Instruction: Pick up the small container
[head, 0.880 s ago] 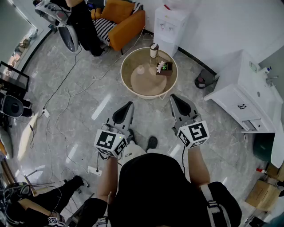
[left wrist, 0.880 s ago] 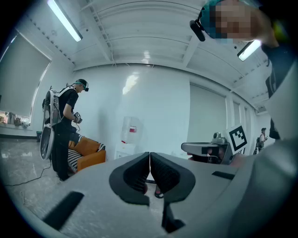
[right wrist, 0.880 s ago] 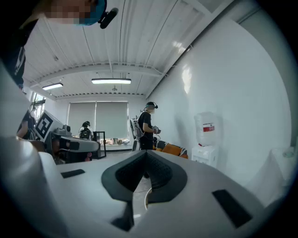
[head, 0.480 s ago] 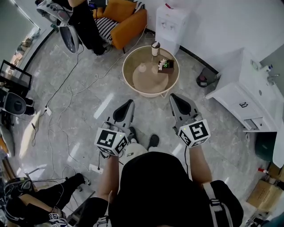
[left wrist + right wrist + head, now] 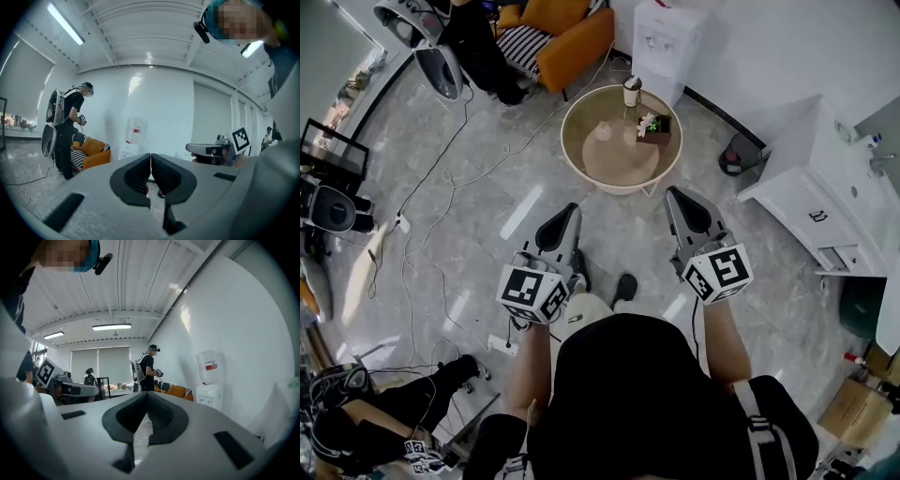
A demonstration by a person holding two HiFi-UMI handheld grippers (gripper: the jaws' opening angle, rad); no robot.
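A round beige table with a white rim (image 5: 619,171) stands on a grey marble floor (image 5: 487,197). Off the table's near side, the left gripper (image 5: 567,216) and the right gripper (image 5: 680,199) hover side by side, both clenched on nothing. A small pale cylindrical container with a dark lid (image 5: 631,92) sits at the table's far edge.

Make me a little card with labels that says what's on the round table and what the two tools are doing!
round table: stands on the floor, ahead of both tools
small container: upright at the table's far edge
dark box with a plant: on the table, near the small container
left tool: jaws together, nothing held
right tool: jaws together, nothing held
pick-up: not done yet; both tools are apart from the table
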